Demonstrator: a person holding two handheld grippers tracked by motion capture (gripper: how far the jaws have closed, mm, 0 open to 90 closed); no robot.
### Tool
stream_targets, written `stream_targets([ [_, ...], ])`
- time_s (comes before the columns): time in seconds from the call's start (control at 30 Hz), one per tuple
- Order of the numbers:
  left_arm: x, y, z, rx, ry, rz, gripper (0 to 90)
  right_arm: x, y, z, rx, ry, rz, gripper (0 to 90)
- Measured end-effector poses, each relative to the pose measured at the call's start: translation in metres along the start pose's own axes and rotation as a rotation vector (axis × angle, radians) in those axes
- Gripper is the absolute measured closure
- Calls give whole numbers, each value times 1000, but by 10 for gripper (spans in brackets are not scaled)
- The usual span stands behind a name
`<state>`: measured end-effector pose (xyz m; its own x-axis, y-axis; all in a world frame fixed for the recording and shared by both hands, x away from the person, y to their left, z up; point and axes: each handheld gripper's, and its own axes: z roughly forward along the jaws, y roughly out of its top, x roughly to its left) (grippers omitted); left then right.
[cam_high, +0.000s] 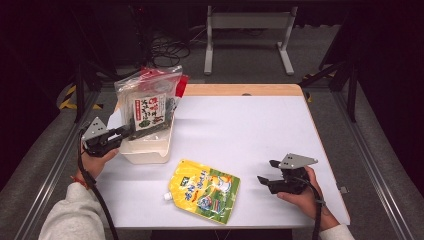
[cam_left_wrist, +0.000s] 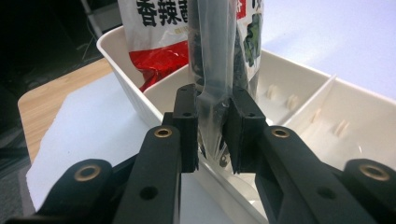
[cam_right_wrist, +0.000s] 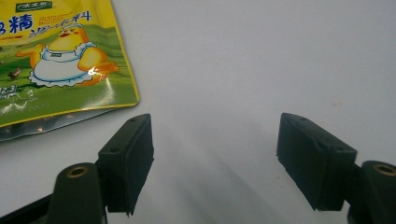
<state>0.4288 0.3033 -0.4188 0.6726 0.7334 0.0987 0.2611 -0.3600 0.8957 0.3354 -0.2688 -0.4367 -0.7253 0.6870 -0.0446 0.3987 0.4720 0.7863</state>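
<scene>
Two packets are catalogued, near to far: a yellow-and-green spouted pouch (cam_high: 204, 190) printed with a cartoon chick is left flat on the white table (cam_high: 250, 130), just beside the right gripper (cam_high: 266, 180), whose jaws are spread wide with nothing between them. Farther off, a clear seaweed packet (cam_high: 149, 102), dark inside with a white printed label and a red top, is stood upright in the white divided tray (cam_high: 150, 150), its bottom seam pinched between the pads of the left gripper (cam_left_wrist: 214, 126). Placement of this packet is judged nearly done, with release outstanding and the pouch not yet picked up.
</scene>
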Motion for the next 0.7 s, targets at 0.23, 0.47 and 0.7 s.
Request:
stream_targets([
  [0.23, -5, 0, -1, 20, 1, 16, 784, 0, 0, 1, 2, 2, -3, 263],
  [0.47, -2, 0, -2, -27, -1, -64, 738, 0, 1, 0, -2, 3, 0, 260],
  [0.7, -2, 8, -2, -105, 5, -112, 573, -2, 1, -2, -8, 0, 9, 258],
])
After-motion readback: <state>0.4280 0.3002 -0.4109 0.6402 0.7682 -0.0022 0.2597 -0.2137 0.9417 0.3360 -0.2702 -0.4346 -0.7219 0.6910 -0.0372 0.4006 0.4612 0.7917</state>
